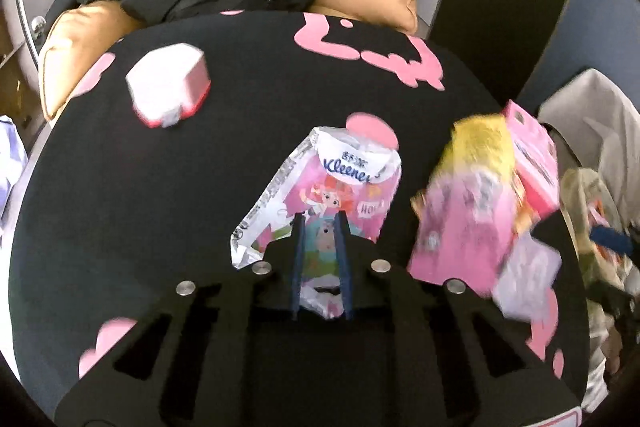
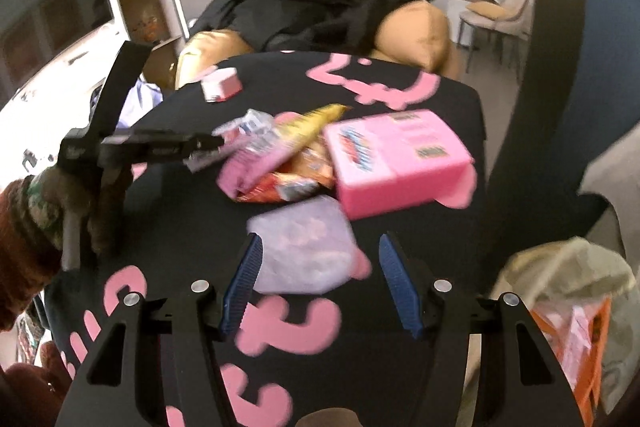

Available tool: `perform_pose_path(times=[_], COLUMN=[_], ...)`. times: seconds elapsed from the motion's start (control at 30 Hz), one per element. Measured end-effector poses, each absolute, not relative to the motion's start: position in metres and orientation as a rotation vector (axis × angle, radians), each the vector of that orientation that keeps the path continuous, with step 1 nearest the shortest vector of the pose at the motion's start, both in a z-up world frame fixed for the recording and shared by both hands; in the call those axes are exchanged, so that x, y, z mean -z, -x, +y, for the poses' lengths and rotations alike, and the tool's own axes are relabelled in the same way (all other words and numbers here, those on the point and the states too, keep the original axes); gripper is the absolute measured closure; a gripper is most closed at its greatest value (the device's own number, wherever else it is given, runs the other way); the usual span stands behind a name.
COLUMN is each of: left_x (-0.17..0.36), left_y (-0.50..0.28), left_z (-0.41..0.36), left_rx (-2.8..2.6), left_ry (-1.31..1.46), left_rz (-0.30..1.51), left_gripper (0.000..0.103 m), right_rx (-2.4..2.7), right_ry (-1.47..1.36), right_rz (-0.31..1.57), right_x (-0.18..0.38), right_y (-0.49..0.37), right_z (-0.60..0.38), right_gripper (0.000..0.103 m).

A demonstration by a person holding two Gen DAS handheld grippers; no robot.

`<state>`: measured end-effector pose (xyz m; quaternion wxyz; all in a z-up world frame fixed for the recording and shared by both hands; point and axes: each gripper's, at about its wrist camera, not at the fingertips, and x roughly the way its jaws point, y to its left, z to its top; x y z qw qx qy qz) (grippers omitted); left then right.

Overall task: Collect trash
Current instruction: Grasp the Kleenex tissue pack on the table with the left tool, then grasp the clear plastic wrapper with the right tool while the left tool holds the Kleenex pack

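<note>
- On the black table, at far left, one white-and-red box sits well apart from the rest.
- The left gripper is pinched narrow on one Kleenex wrapper, which sticks out ahead of the fingers.
- Right of it lies one heap: a yellow wrapper, a pink one, an orange-red one, counted through blur.
- One pink box touches the heap.
- The right gripper stands wide, with one clear pouch between its jaws, not yet gripped.
- At far right, one bag hangs open beside the table.
- Risk: the wrapper is thin and slick; a quick swing could slip it loose.
- Risk: closing on the pouch's flat face may push it away rather than catch it.
</note>
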<state>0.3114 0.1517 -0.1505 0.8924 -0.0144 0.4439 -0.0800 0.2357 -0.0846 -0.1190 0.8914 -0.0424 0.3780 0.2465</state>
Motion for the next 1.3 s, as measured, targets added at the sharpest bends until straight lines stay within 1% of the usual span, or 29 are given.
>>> perform_pose_path(times=[0.2, 0.37, 0.5, 0.53, 0.6, 0.63, 0.67, 0.73, 0.77, 0.83, 0.9, 1.1, 1.13, 1.17, 1.2, 1.23, 1.3], left_x=[0.140, 0.136, 0.137, 0.137, 0.136, 0.136, 0.136, 0.136, 0.136, 0.135, 0.134, 0.134, 0.134, 0.134, 0.133, 0.133, 0.133], left_y=[-0.252, -0.220, -0.201, -0.196, -0.193, -0.193, -0.192, -0.193, -0.194, -0.194, -0.194, -0.192, -0.192, -0.192, -0.191, -0.191, -0.190], left_z=[0.174, 0.196, 0.197, 0.195, 0.192, 0.191, 0.190, 0.189, 0.189, 0.188, 0.187, 0.187, 0.187, 0.187, 0.187, 0.188, 0.188], left_rx=[0.171, 0.173, 0.196, 0.199, 0.191, 0.186, 0.179, 0.160, 0.156, 0.146, 0.142, 0.128, 0.128, 0.127, 0.128, 0.129, 0.127], left_ry=[0.108, 0.203, 0.237, 0.238, 0.232, 0.230, 0.228, 0.231, 0.234, 0.238, 0.237, 0.235, 0.235, 0.236, 0.238, 0.241, 0.245], left_rz=[0.910, 0.909, 0.911, 0.911, 0.903, 0.899, 0.895, 0.895, 0.898, 0.900, 0.899, 0.901, 0.901, 0.901, 0.901, 0.901, 0.900], left_gripper=[0.089, 0.089, 0.089, 0.088, 0.081, 0.079, 0.078, 0.077, 0.076, 0.075, 0.070, 0.069, 0.069, 0.068, 0.068, 0.068, 0.067], right_rx=[-0.478, -0.447, -0.467, -0.483, -0.515, -0.518, -0.522, -0.533, -0.530, -0.516, -0.501, -0.505, -0.495, -0.497, -0.504, -0.506, -0.509], right_ry=[0.187, 0.086, 0.032, 0.035, 0.042, 0.051, 0.061, 0.067, 0.071, 0.078, 0.076, 0.125, 0.152, 0.157, 0.157, 0.160, 0.157], right_rz=[0.769, 0.855, 0.894, 0.903, 0.910, 0.911, 0.912, 0.915, 0.917, 0.923, 0.930, 0.885, 0.871, 0.867, 0.863, 0.861, 0.864], right_x=[0.133, 0.154, 0.162, 0.162, 0.162, 0.162, 0.162, 0.163, 0.163, 0.163, 0.162, 0.165, 0.166, 0.166, 0.164, 0.163, 0.162], right_y=[-0.244, -0.263, -0.257, -0.253, -0.246, -0.244, -0.242, -0.239, -0.239, -0.240, -0.240, -0.234, -0.231, -0.231, -0.229, -0.229, -0.229], right_z=[-0.059, -0.075, -0.081, -0.080, -0.077, -0.075, -0.073, -0.070, -0.069, -0.066, -0.064, -0.061, -0.058, -0.058, -0.057, -0.057, -0.056], right_gripper=[0.046, 0.045, 0.045, 0.045, 0.045, 0.043, 0.039, 0.034, 0.033, 0.033, 0.033, 0.031, 0.034, 0.043, 0.049, 0.057, 0.066])
